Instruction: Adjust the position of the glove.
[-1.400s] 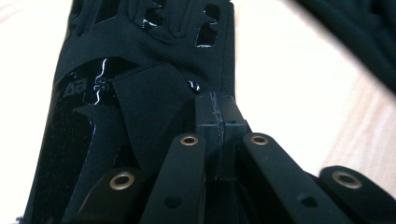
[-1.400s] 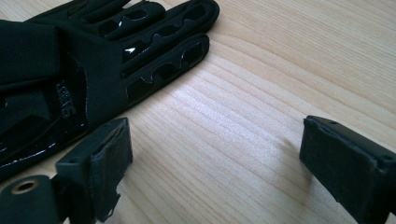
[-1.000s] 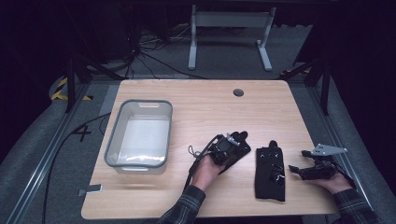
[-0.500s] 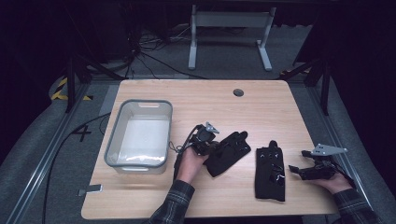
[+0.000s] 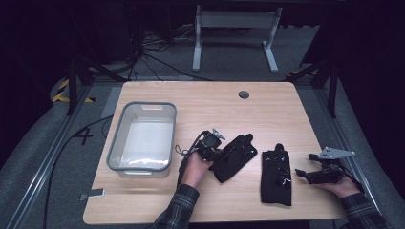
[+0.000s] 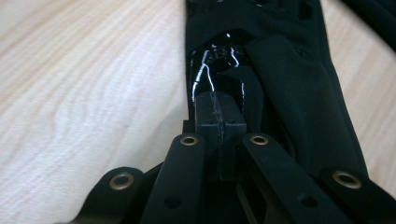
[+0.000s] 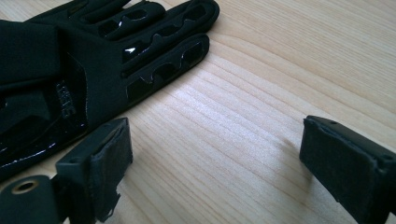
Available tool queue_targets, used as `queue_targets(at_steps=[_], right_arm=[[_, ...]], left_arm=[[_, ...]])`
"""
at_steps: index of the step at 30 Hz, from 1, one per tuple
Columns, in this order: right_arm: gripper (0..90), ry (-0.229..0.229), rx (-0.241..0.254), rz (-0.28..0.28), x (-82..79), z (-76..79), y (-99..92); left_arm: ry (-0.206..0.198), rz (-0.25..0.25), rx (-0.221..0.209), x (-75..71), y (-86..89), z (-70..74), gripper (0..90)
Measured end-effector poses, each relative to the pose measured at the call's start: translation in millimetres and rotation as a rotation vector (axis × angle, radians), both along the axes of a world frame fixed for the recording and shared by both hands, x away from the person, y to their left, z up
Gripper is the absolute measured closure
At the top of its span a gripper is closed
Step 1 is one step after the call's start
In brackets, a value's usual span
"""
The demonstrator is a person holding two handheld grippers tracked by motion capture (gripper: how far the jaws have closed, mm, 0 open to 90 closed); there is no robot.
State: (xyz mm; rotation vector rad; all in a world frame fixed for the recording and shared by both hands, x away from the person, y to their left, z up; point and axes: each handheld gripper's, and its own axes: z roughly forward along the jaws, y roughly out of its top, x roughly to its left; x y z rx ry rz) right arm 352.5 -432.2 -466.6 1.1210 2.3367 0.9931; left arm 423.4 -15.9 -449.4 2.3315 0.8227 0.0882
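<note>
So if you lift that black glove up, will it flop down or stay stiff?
Probably flop. The glove is soft cloth that already folds and wrinkles where the left tool pinches its cuff, so the fingers would likely dangle. It looks thin and flat, so probably light. It should not roll, and the shiny patches might be a bit slippery.

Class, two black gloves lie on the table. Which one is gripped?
The left glove, lying slanted nearer the bin: the left gripper is shut on its cuff. The straight right glove lies free.

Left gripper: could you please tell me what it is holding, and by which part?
The left gripper is shut on the left glove, pinching its cuff end.
</note>
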Motion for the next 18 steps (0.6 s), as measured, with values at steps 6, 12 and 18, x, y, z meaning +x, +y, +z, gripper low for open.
queue_targets(at_steps=[6, 12, 18], right_arm=[[9.7, 0.000, 0.000, 0.000, 0.0, 0.0, 0.0], [9.7, 0.000, 0.001, 0.000, 0.0, 0.0, 0.0], [9.6, 0.001, 0.000, 0.000, -0.1, 0.0, 0.1]], left_arm=[[0.005, -0.053, 0.022, -16.5, -8.6, 1.5, 89.9], [0.017, -0.103, 0.012, -34.0, -15.7, 0.7, 89.9], [0.027, -0.147, 0.003, -49.5, -21.7, 0.0, 89.9]])
